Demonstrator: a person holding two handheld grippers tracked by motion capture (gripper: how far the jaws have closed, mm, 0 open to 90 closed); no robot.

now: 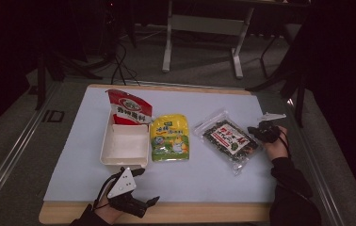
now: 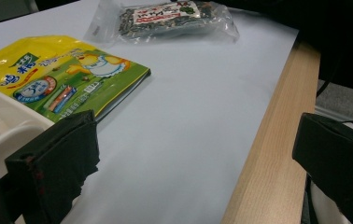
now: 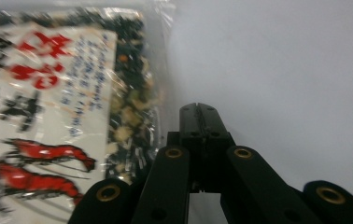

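1. At the right middle of the high view, the right gripper (image 1: 255,133) lies low beside the right edge of the clear seaweed packet (image 1: 227,140), held by the person's right hand (image 1: 276,147).
2. Its two jaws are pressed together, with nothing between them; in the right gripper view the closed tips (image 3: 198,113) stand over the bare light sheet (image 3: 277,70), just beside the packet's transparent border (image 3: 132,93).
3. I cannot tell if the tips touch the packet.
4. The packet lies flat on the sheet, right of centre, turned diagonally, with a white label and red writing.
5. At the bottom left of the high view, the left gripper (image 1: 149,187) rests near the wooden front edge of the table (image 1: 204,213); its jaws are spread wide and empty.
6. In the left gripper view, they frame the sheet and the table edge.
7. The yellow snack bag (image 1: 169,137) lies at the centre, touching the white box (image 1: 125,147) on its left.
8. A red packet (image 1: 130,107) stands tilted at the upper end of this box.
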